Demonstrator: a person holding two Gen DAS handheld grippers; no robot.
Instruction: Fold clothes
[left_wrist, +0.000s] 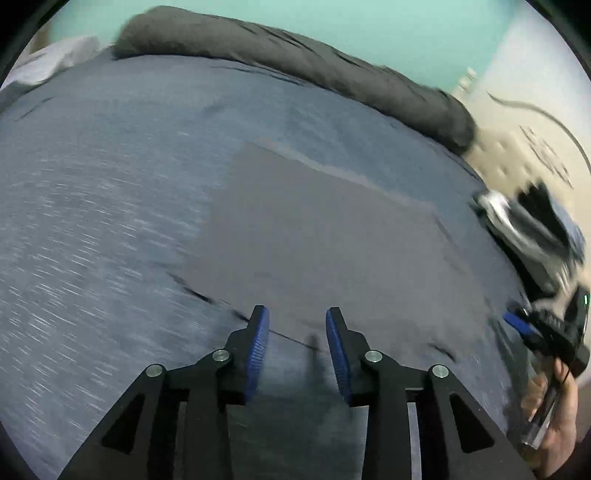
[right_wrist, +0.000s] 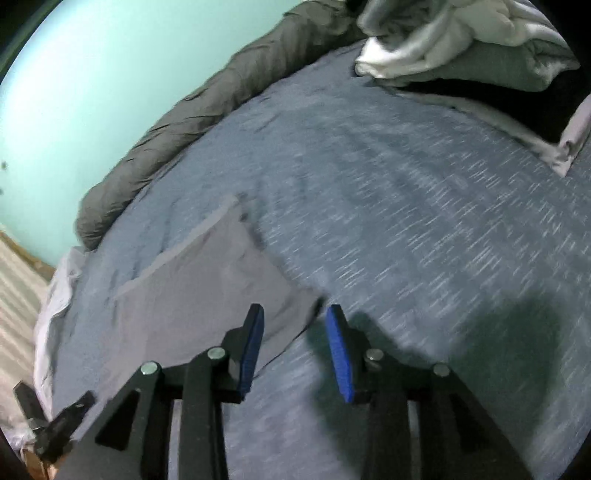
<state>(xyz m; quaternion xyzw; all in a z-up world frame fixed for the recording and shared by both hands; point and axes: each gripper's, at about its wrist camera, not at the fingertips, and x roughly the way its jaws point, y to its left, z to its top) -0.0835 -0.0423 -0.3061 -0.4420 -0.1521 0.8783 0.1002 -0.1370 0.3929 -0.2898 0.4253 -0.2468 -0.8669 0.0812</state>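
A flat, rectangular, grey-mauve folded cloth (left_wrist: 317, 236) is seen lying on the blue heathered bedspread (left_wrist: 110, 206), squared off, with a paler hem band along its far edge. In the left wrist view the left gripper (left_wrist: 297, 317) is held just above the cloth's near edge, blue-padded fingers (left_wrist: 258, 343) spread wide, nothing between them. In the right wrist view the right gripper (right_wrist: 294, 315) is likewise spread wide and empty, set over the cloth's near right corner (right_wrist: 295, 306). Both views are motion-blurred. Risk judged: if only the top layer is pinched, the fold may be peeled open; bedspread may be caught with it and dragged. Uneven lifting by the two grippers would skew the edges. A rolled dark grey quilt (left_wrist: 295, 59) lies along the far side; crumpled white and grey laundry (right_wrist: 443, 40) is heaped at far right, well apart.
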